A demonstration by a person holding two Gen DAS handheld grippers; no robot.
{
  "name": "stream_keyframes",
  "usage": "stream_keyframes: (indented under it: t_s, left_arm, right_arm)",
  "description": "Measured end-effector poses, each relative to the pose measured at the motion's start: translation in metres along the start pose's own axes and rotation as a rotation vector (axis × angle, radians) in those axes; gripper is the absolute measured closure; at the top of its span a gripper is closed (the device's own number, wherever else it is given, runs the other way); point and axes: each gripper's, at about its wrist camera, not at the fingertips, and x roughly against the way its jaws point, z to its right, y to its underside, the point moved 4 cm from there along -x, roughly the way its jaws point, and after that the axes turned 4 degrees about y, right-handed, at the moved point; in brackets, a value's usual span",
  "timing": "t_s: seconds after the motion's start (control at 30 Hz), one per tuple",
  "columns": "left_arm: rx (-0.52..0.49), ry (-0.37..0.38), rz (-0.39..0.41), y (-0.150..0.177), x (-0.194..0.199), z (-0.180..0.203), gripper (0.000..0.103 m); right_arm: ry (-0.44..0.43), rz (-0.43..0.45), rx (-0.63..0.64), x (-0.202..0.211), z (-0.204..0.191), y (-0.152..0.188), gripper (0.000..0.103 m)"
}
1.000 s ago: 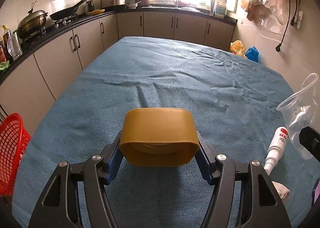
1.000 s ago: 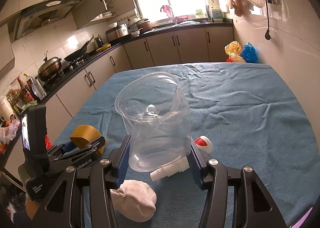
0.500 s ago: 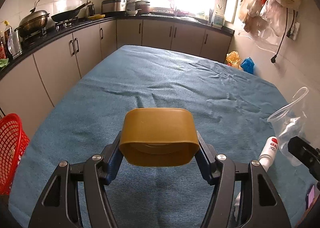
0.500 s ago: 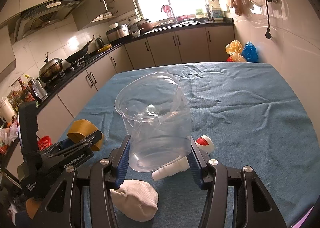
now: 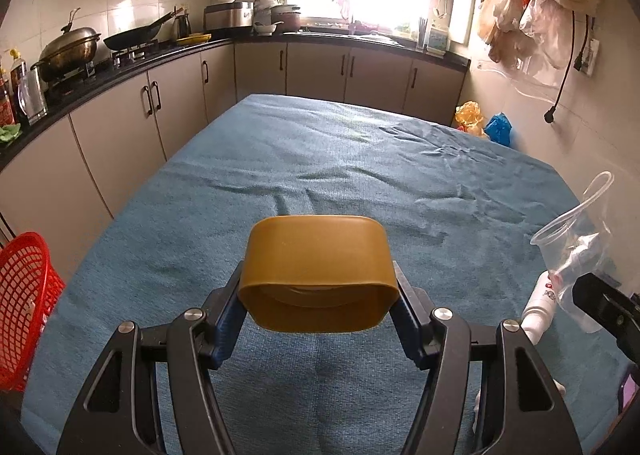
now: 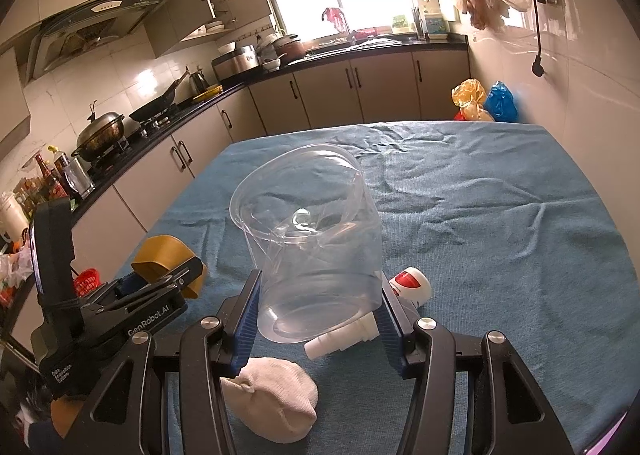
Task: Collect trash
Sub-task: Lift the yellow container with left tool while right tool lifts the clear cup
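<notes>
My left gripper point(image 5: 318, 289) is shut on a mustard-brown, rounded-square cup point(image 5: 316, 255), held above the blue-clothed table point(image 5: 320, 159) with its mouth towards the camera. The right wrist view shows that cup point(image 6: 158, 255) at the lower left. My right gripper point(image 6: 320, 291) is shut on a clear plastic cup point(image 6: 308, 215), squeezed between the blue pads and also visible at the right edge of the left wrist view point(image 5: 572, 243). A white bottle with a red label point(image 6: 408, 283) lies on the cloth under the clear cup. A balled white sock point(image 6: 276, 403) lies nearer the camera.
A red mesh basket point(image 5: 24, 295) stands off the table's left side, below its edge. Kitchen cabinets and a stove counter run along the left and back. Orange and blue bags point(image 5: 484, 123) sit beyond the far right corner. A wall runs close along the right.
The left gripper with the brown cup has tipped very slightly. Both grips are unchanged, and the right gripper has stayed still.
</notes>
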Motion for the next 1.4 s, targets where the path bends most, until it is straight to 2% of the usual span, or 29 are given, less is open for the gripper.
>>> stream_keyframes:
  t_s: [0.53, 0.9, 1.4]
  left_arm:
    - [-0.023, -0.033, 0.010, 0.001, 0.000, 0.003, 0.039]
    - [-0.027, -0.062, 0.029, -0.001, 0.002, 0.003, 0.039]
    - [-0.012, -0.041, 0.019, 0.000, 0.003, 0.002, 0.039]
  right_arm:
    - [-0.007, 0.007, -0.004, -0.003, -0.004, 0.003, 0.046]
    - [-0.035, -0.047, -0.049, -0.017, 0.004, 0.009, 0.046]
    - [0.004, -0.034, -0.027, -0.019, 0.005, 0.010, 0.046]
